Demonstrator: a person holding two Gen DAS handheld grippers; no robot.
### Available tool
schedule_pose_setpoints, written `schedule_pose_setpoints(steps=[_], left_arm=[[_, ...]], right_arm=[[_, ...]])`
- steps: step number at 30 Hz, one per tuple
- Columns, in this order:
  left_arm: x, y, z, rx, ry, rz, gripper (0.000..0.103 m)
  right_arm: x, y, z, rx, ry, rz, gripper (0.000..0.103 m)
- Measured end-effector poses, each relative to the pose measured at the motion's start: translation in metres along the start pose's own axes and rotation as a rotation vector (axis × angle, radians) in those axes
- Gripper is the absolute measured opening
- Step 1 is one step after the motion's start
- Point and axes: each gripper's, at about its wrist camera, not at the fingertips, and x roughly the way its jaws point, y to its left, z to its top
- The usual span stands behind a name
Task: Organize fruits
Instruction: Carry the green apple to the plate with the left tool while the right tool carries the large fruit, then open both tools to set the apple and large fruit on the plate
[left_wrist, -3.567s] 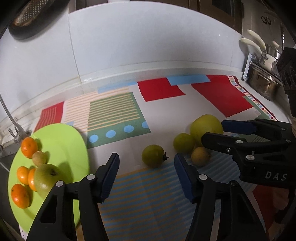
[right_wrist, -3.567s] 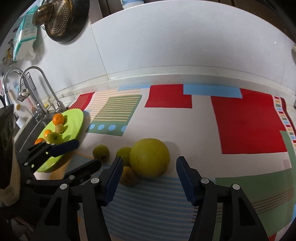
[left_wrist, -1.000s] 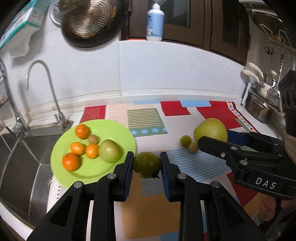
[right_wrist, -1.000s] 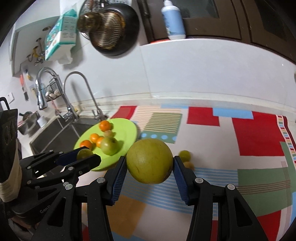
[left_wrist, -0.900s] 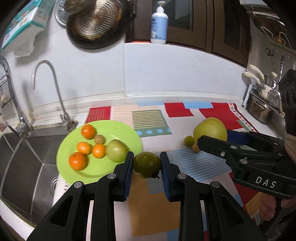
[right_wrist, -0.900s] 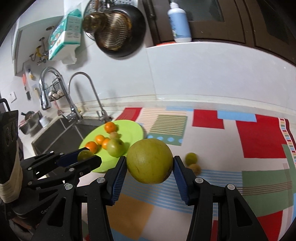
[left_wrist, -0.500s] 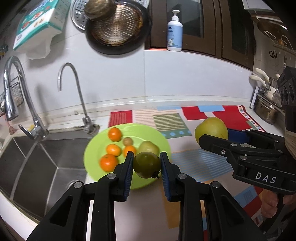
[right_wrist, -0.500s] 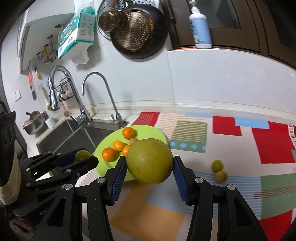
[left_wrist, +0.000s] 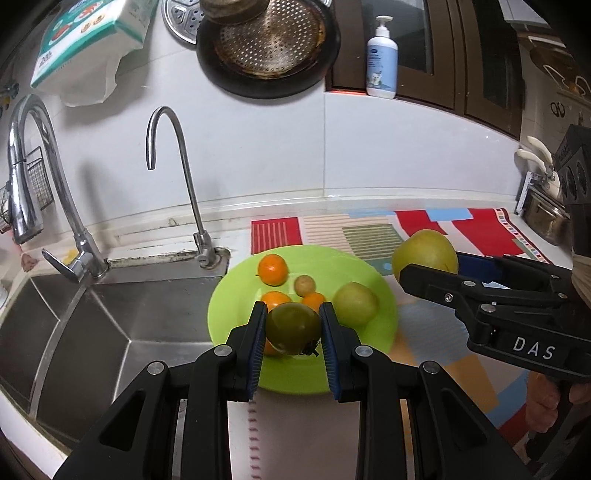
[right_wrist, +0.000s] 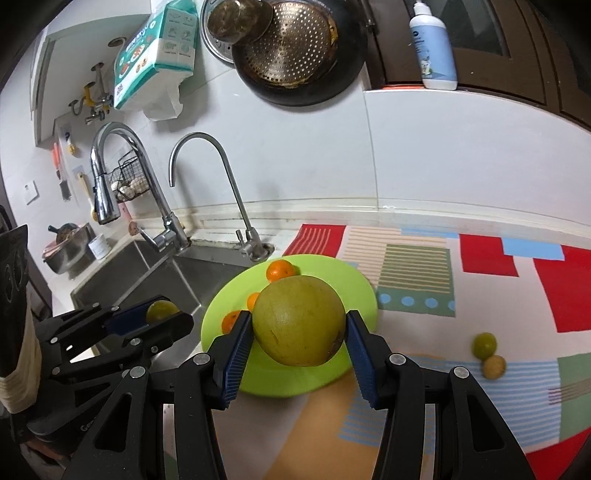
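Observation:
My left gripper (left_wrist: 293, 328) is shut on a small dark green fruit (left_wrist: 293, 327) and holds it above the near side of the lime green plate (left_wrist: 376, 354). The plate holds several oranges (left_wrist: 272, 269), a small brown fruit (left_wrist: 304, 285) and a green apple (left_wrist: 355, 303). My right gripper (right_wrist: 299, 328) is shut on a large yellow-green fruit (right_wrist: 298, 320), held above the same plate (right_wrist: 354, 288). It also shows in the left wrist view (left_wrist: 424, 254). A small green fruit (right_wrist: 484, 344) and a small yellow one (right_wrist: 494, 366) lie on the mat.
A steel sink (left_wrist: 92, 317) lies just left of the plate, with two taps (left_wrist: 173, 177) behind it. The plate rests on a patterned mat (right_wrist: 480, 280). A pan and strainer (left_wrist: 266, 40) hang on the wall. Pots (left_wrist: 543, 214) stand at the far right.
Both grippers closed on their fruits, lifted them off the mat and carried them left. They are now over the plate, beside the sink.

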Motion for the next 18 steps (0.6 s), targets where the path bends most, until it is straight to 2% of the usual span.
schedule_pose_setpoints(steps=[7, 18], left_arm=[[0.025, 0.019, 0.010, 0.011, 0.010, 0.001, 0.028], [0.082, 0.035, 0.022, 0.014, 0.054, -0.008, 0.028]], right_arm=[[0.033, 0.003, 0.013, -0.016, 0.017, -0.027, 0.051], [0.090, -0.007, 0.028, -0.046, 0.103, -0.033, 0.051]])
